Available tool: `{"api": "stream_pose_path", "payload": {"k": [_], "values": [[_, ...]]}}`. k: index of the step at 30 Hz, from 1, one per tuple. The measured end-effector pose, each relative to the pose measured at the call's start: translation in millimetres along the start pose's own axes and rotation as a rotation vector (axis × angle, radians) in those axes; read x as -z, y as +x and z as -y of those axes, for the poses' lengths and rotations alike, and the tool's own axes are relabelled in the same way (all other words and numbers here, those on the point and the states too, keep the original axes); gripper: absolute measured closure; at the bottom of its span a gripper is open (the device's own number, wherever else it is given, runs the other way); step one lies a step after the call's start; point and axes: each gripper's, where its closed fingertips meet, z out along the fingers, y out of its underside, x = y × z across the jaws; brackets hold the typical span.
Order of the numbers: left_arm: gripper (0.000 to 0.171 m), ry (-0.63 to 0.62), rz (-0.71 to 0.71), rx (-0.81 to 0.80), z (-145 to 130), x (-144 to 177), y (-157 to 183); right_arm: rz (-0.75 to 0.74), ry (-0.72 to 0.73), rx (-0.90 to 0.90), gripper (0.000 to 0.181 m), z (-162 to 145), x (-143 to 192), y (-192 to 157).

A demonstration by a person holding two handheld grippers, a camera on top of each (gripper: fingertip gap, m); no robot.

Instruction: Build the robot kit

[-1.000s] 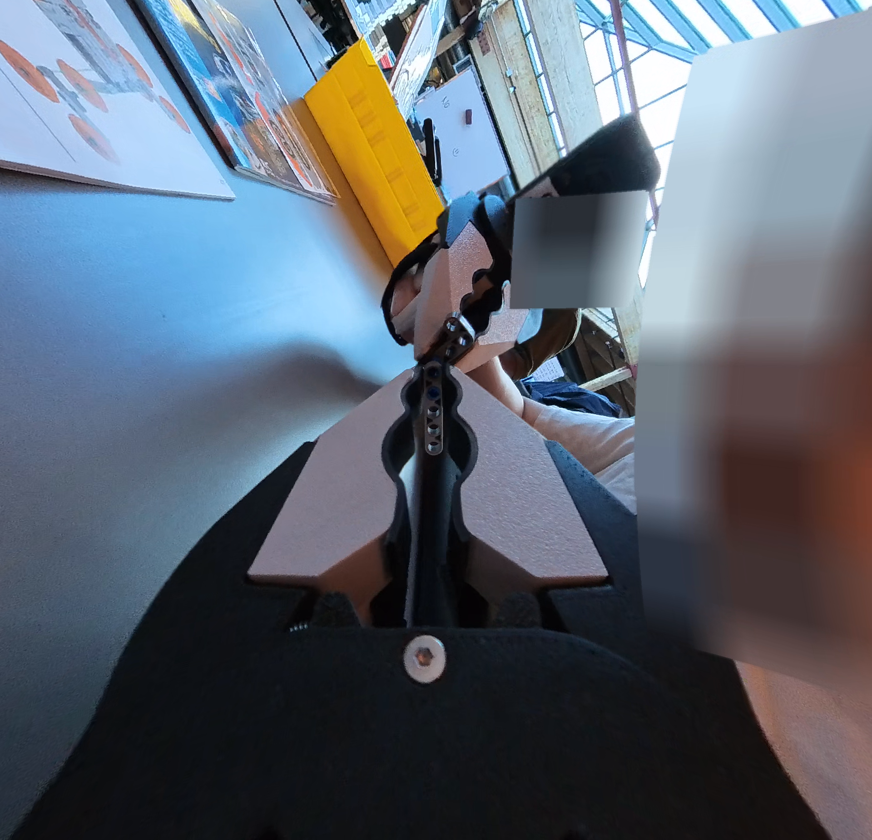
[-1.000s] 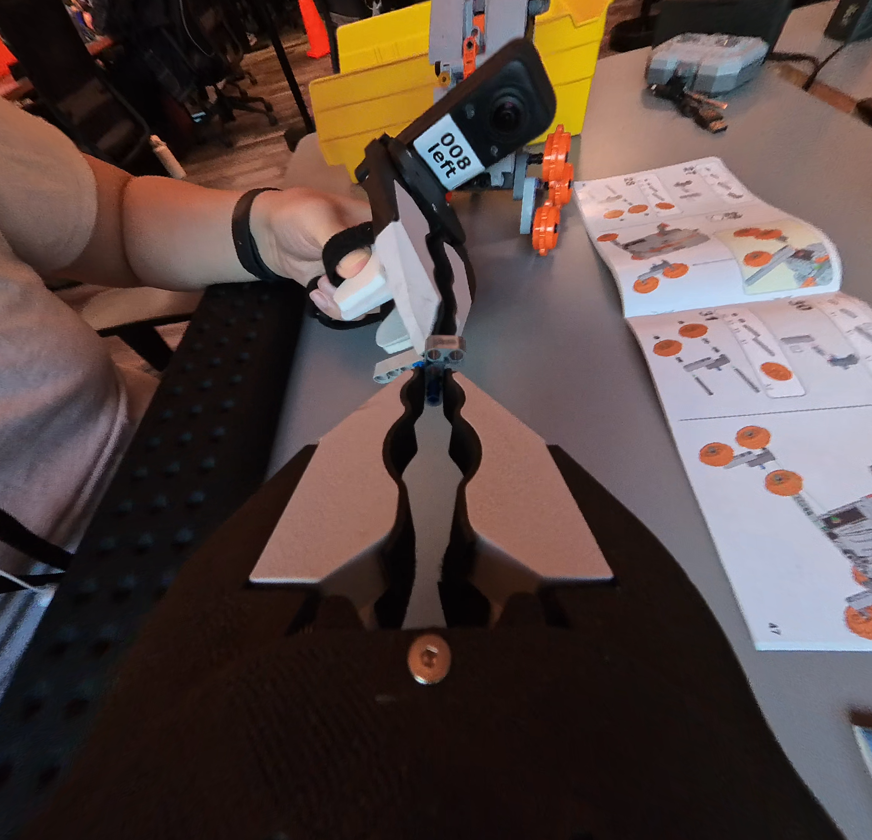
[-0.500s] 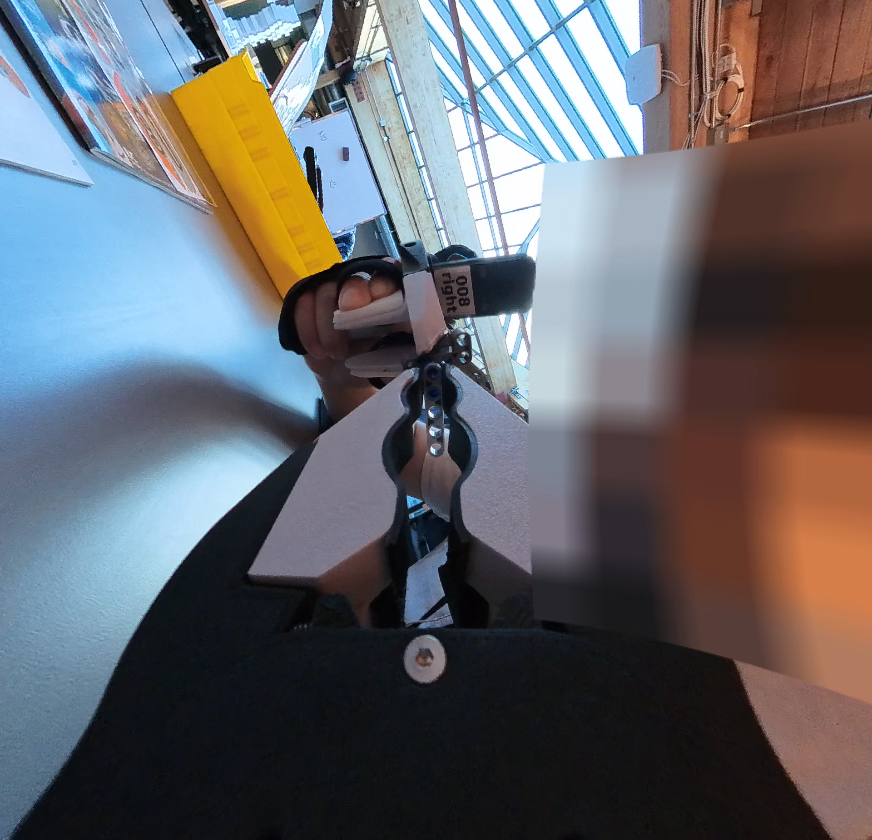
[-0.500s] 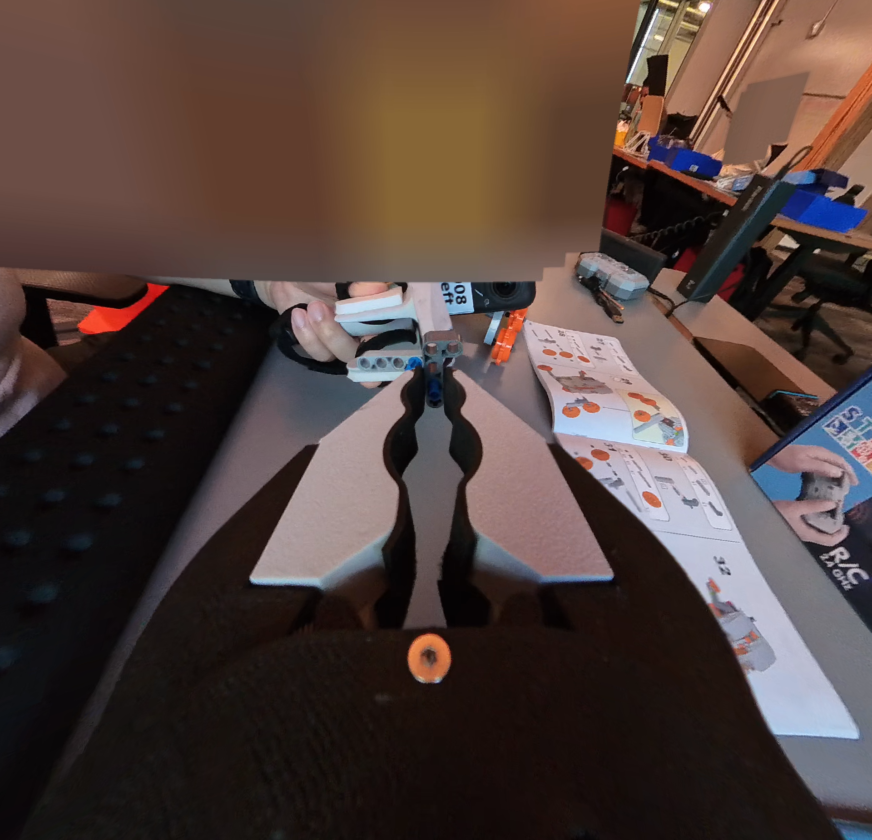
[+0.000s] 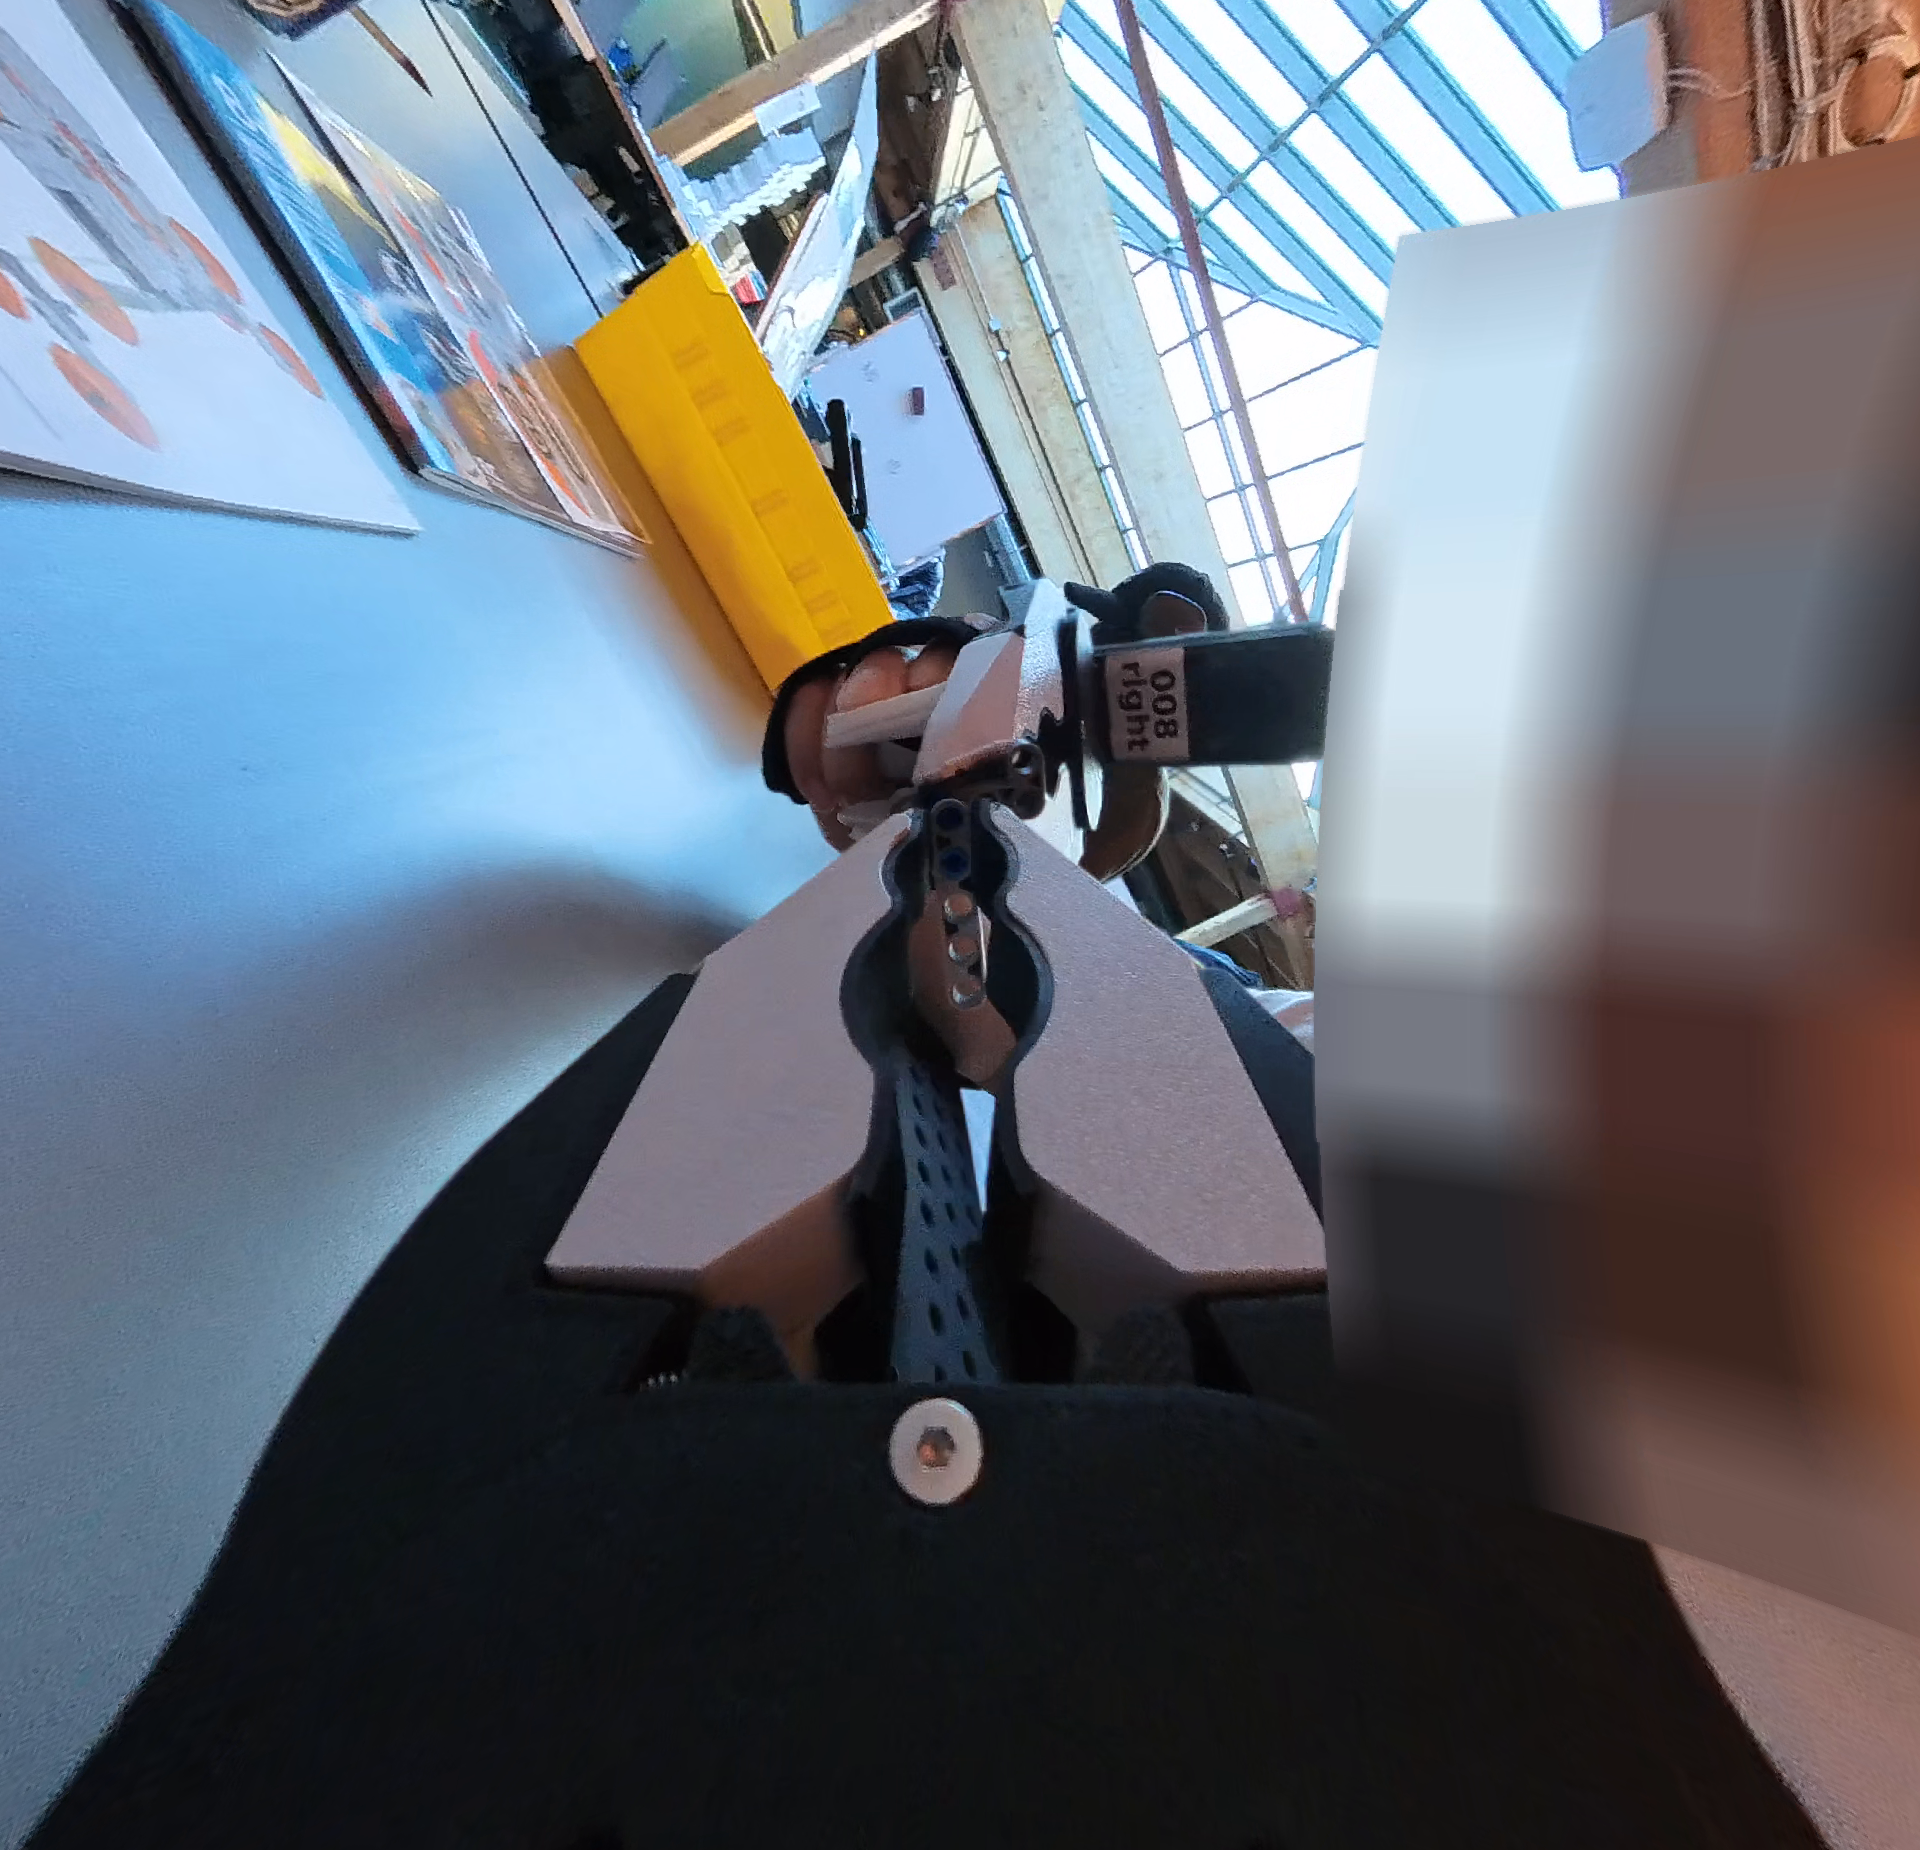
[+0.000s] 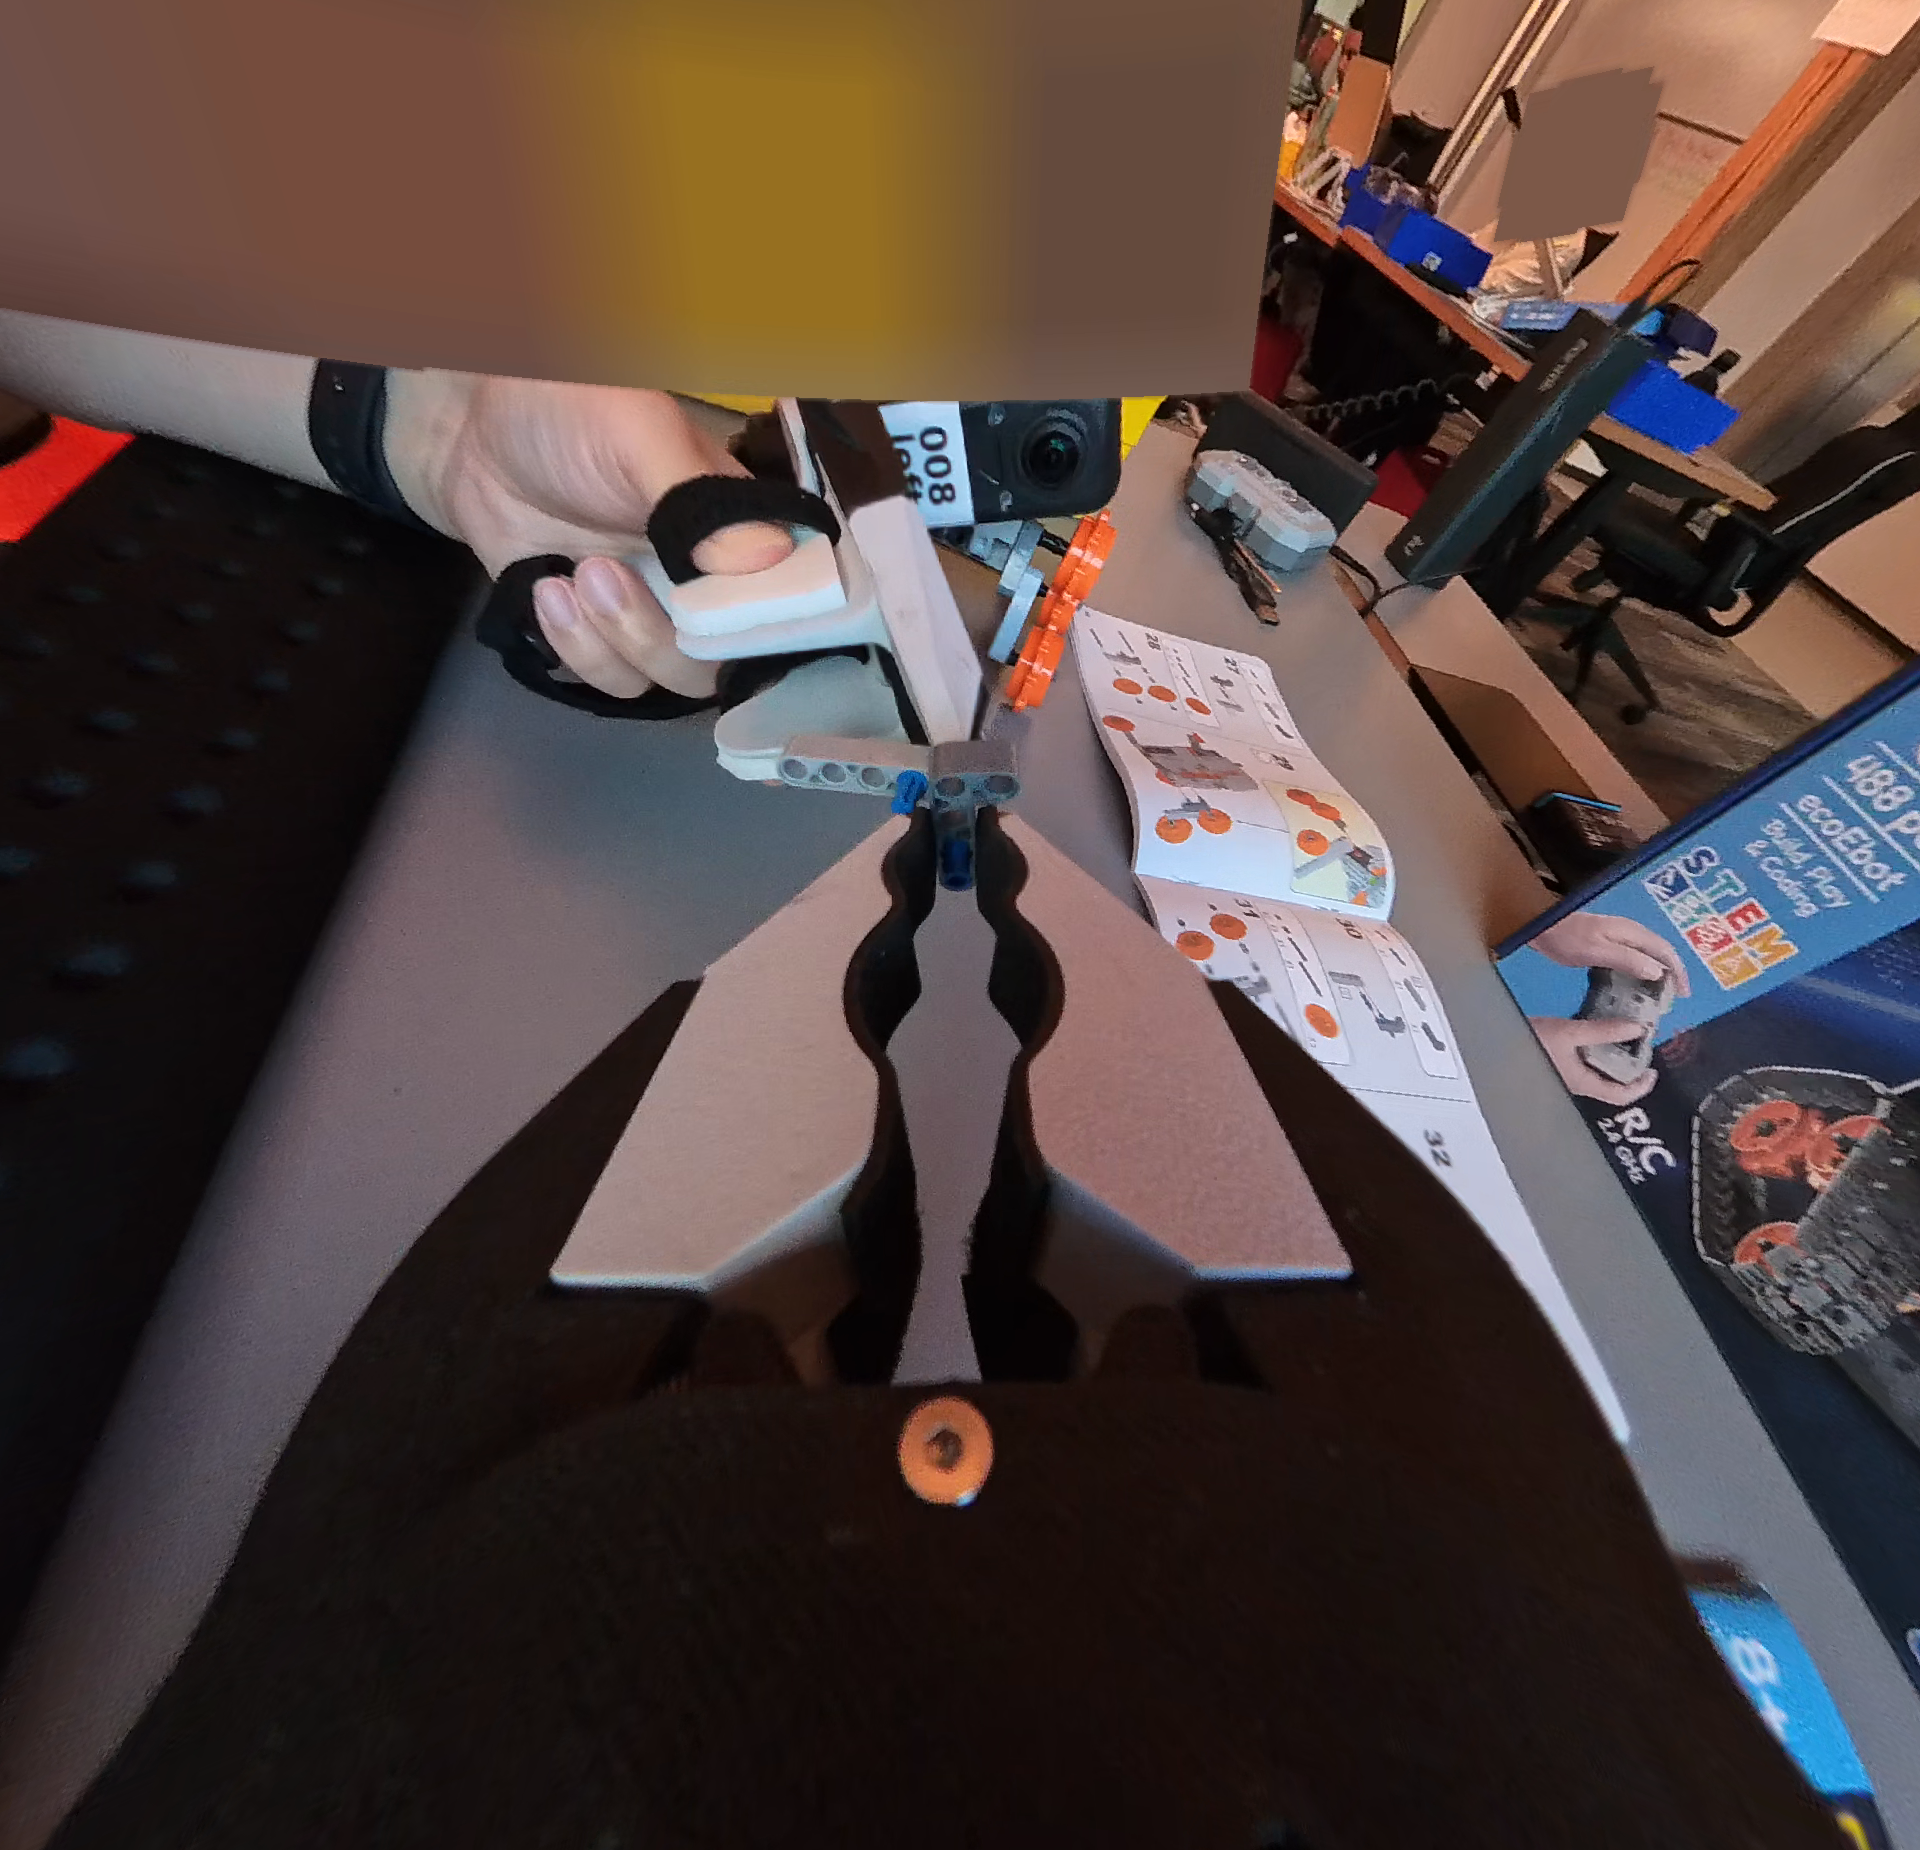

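Note:
My left gripper [image 5: 951,834] is shut on a grey holed beam [image 5: 961,953] with a blue pin near its tip. My right gripper [image 6: 954,844] is shut on a blue pin that carries a small grey connector [image 6: 975,784]. In the right wrist view the left gripper [image 6: 914,657] holds the beam [image 6: 842,770] level, and its end meets the connector at another blue pin. In the left wrist view the right gripper [image 5: 997,720] comes in from above and the connector [image 5: 1018,774] sits at the beam's tip. Both are held above the grey table [image 6: 623,917].
An open instruction booklet [image 6: 1247,865] lies to the right, with a blue product box [image 6: 1766,969] beyond it. An orange-wheeled model [image 6: 1049,605] and a grey electronic unit [image 6: 1257,512] stand farther back. A yellow bin [image 5: 727,491] and a black studded mat [image 6: 156,761] border the table.
Both grippers have turned while their tips stayed together. The right gripper's view swung up from the table to level. The beam now lies level across the right gripper's tips.

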Motion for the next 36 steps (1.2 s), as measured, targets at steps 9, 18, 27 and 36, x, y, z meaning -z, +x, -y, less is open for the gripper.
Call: {"api": "stream_pose_path", "payload": {"k": [9, 18, 27, 36], "values": [[0.166, -0.014, 0.095, -0.09, 0, 1, -6, -0.002, -0.062, -0.027, 0.175, -5, -3, 0], [0.166, -0.015, 0.108, -0.068, 0, 1, -10, -0.028, -0.122, 0.001, 0.176, -9, -4, 1], [0.166, -0.039, 0.119, -0.093, -3, -1, -11, 0.034, -0.107, -0.113, 0.175, -11, -2, -1], [0.166, -0.057, 0.138, -0.105, -5, -2, -13, 0.024, -0.146, -0.093, 0.175, -15, -1, -2]]}}
